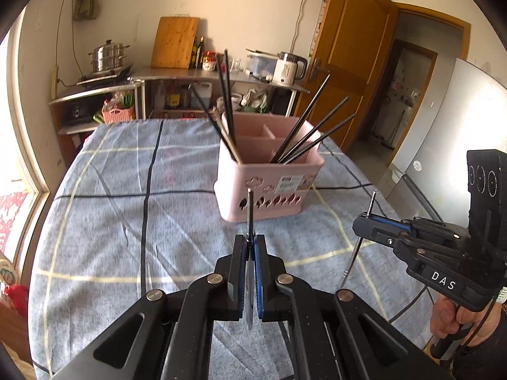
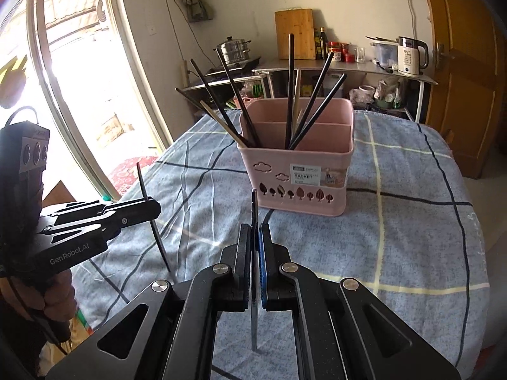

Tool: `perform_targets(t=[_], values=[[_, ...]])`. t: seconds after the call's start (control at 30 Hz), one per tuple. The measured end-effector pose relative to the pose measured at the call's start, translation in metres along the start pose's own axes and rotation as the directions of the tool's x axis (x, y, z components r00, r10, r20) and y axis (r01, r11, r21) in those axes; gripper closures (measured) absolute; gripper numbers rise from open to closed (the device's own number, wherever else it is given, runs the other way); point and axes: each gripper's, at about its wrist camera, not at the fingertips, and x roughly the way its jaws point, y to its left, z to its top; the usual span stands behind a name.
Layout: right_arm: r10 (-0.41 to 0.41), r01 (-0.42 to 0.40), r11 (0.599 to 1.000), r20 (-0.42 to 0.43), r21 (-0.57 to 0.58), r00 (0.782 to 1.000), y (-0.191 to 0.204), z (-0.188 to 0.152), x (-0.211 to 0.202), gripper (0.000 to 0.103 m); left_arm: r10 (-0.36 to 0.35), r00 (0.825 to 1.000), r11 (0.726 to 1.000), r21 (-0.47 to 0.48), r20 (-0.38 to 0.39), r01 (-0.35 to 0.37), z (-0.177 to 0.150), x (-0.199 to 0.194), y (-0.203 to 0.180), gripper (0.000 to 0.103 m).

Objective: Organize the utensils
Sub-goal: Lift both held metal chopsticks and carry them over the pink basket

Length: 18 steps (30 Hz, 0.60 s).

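Left claw (image 1: 250, 247) and right claw (image 2: 255, 240) each pinch 1 dark chopstick (image 1: 250, 209), lifted above the counter (image 1: 126, 221).
Carrying step; next, tip each into the pink basket (image 2: 298, 183), clearing the chopsticks already inside.

the chopsticks' (image 1: 286, 145) lower ends are hidden inside the basket (image 1: 269, 186), so which compartment floor each rests on cannot be told. the small print on the basket's label (image 2: 312, 174) is too fine to read. the near edge of the counter (image 1: 104, 221) is covered by the left gripper (image 1: 250, 247), and its near corners are cut off by the frame. the person's hand (image 1: 456, 316) is partly cut off at the right edge; another hand (image 2: 47, 300) is dim and half hidden behind a grip.
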Motion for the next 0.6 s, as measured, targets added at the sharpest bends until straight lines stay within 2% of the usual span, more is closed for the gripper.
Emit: perform_targets(t=[0.6], values=[[-0.006,0.007,1.0,0.052,-0.017,0.999,-0.002,0.007,-0.015,0.099,-0.026,1.0,1.0,0.004,0.011,0.026,0.008,-0.011,-0.008,0.099]])
